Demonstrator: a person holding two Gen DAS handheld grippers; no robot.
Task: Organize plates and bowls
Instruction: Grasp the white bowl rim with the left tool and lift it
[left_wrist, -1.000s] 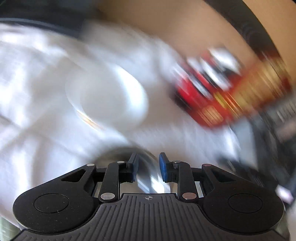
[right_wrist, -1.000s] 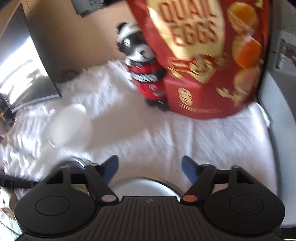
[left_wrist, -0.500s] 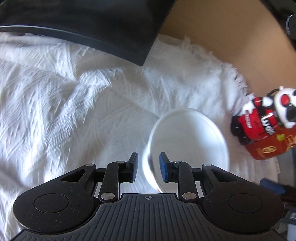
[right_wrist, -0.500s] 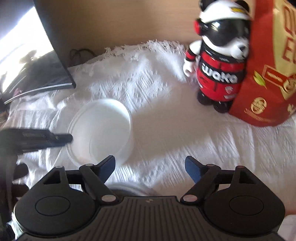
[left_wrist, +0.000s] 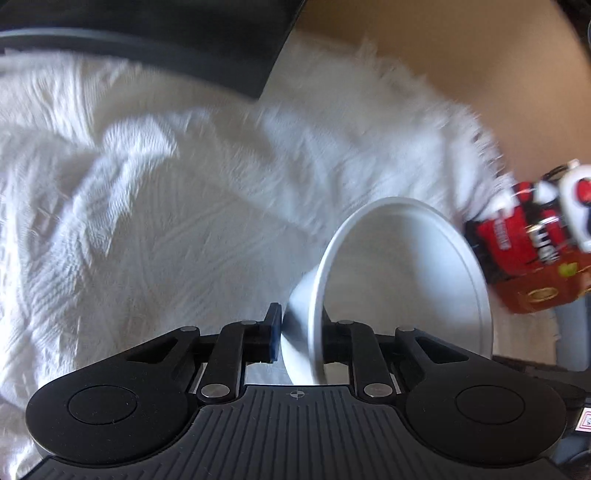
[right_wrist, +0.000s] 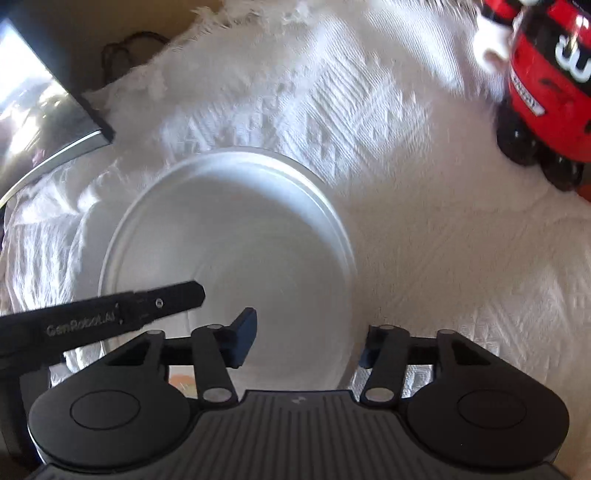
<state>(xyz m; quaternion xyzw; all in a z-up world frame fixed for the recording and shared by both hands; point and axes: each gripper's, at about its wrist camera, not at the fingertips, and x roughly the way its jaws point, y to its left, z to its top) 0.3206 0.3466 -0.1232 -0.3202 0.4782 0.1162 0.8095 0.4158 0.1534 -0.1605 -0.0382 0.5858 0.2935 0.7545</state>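
Left wrist view: the left gripper (left_wrist: 299, 332) is closing its fingers across the near rim of one white bowl (left_wrist: 402, 280), tipped and opening rightward.

Right wrist view: the right gripper (right_wrist: 306, 341) is closing, straddling the bowl's (right_wrist: 229, 236) near-right wall on the white cloth (right_wrist: 443, 258); contact is unclear. One bowl, no plates visible.

Rumpled white woven cloth with fringed edge (left_wrist: 184, 229) covers the surface. Tan wall (left_wrist: 443, 55) behind. Dark flat glossy panel (right_wrist: 33, 107) at left reflects bright light. Sunlit patches.
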